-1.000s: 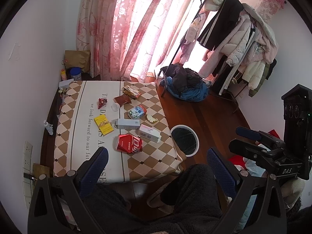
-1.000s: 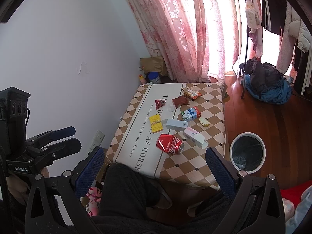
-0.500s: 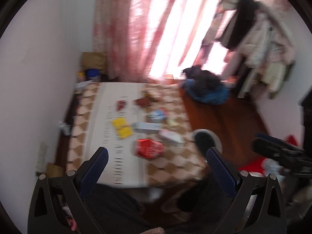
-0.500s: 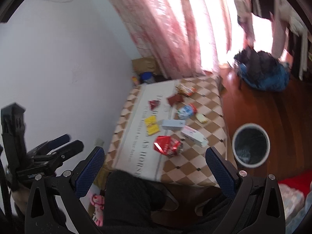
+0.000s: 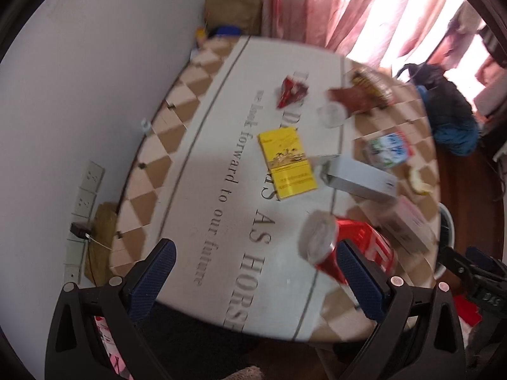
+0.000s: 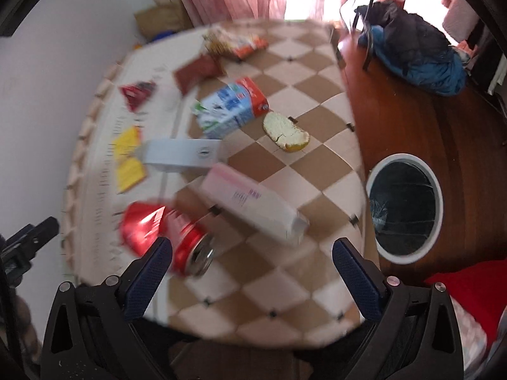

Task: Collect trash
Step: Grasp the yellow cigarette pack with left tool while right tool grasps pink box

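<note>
Left wrist view: the left tongs (image 5: 253, 272) are held wide apart and empty above the near edge of the table (image 5: 202, 145), which is covered by a smooth white cloth with tan checks and printed lettering. The crushed red aluminium can (image 5: 348, 253) lies on its side just behind the right-hand finger. A glancing touch could set its rounded body rolling toward the table edge, and its dented wall may slip between the ribbed blue pads. The flat yellow cardboard packet (image 5: 286, 161) lies in mid-table, thin enough that the fingertips may scrape the cloth and ruck it. Beside it rests the long grey-white carton (image 5: 361, 179), light and probably easily pushed. A crumpled red foil wrapper (image 5: 290, 90) lies farther back. The picture is smeared, so finer detail cannot be told.

Right wrist view: the right tongs (image 6: 252, 280) are likewise spread and grip nothing. The can sits just beyond the left-hand finger, its dull metal end facing the camera. The pink-and-white rectangular box (image 6: 253, 202) lies between the fingers' line of sight, near the table's right edge; a nudge could tip it to the wooden floor rather than into the round white-rimmed bin with a dark liner (image 6: 404, 209) standing beside the table. A blue, white and red milk carton (image 6: 231, 107) and a pale, pithy piece of citrus peel (image 6: 285, 131) lie behind; the peel looks soft and may be crushed or dropped.
</note>
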Action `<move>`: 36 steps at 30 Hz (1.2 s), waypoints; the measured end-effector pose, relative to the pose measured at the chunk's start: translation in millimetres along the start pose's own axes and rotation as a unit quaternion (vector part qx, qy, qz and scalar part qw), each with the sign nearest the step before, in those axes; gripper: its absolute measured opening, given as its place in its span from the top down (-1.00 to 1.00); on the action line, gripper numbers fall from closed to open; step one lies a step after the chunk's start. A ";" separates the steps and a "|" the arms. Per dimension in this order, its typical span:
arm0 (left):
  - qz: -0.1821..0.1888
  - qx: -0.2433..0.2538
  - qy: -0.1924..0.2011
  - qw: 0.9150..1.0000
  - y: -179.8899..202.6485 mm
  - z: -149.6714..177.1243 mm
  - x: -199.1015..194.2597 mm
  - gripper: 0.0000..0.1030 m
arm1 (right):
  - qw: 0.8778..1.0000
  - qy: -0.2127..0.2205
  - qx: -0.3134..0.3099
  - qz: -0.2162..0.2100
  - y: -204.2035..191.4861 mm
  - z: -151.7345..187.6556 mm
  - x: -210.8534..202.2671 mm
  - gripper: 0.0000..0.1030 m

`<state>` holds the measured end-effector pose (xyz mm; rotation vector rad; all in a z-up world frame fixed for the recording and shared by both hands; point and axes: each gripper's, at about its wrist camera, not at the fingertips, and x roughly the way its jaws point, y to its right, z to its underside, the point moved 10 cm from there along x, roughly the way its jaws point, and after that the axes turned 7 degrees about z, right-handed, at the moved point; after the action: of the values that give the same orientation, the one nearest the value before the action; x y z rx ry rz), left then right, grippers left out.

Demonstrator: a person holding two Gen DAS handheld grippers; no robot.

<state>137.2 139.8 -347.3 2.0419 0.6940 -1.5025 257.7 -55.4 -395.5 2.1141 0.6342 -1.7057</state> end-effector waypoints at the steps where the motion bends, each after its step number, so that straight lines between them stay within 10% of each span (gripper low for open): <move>1: 0.004 -0.004 -0.011 1.000 1.6 -4.8 14.4 -1.00 | 1.000 -0.006 -0.006 0.007 -0.5 -5.6 11.4 -0.83; 12: 0.048 -0.027 -0.097 0.994 22.9 -35.1 117.7 -0.91 | 0.997 -0.060 -0.053 0.014 -26.4 -25.5 71.7 0.07; 15: 0.045 -0.029 -0.096 0.994 24.5 -40.9 126.1 -0.73 | 0.997 -0.070 -0.006 0.021 -14.9 -23.3 71.0 0.11; 19: 0.028 -0.026 -0.094 0.995 22.0 -43.4 133.4 -0.01 | 0.997 -0.076 0.006 0.016 -9.6 -18.7 71.3 0.11; 36: 0.009 0.056 -0.109 0.992 -24.5 65.4 86.8 -0.08 | 0.995 -0.101 0.010 -0.012 -11.8 52.4 60.9 0.14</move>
<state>97.5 123.4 -450.2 1.9177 0.5127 -1.7568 219.0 -65.8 -466.1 1.9207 0.5873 -1.9153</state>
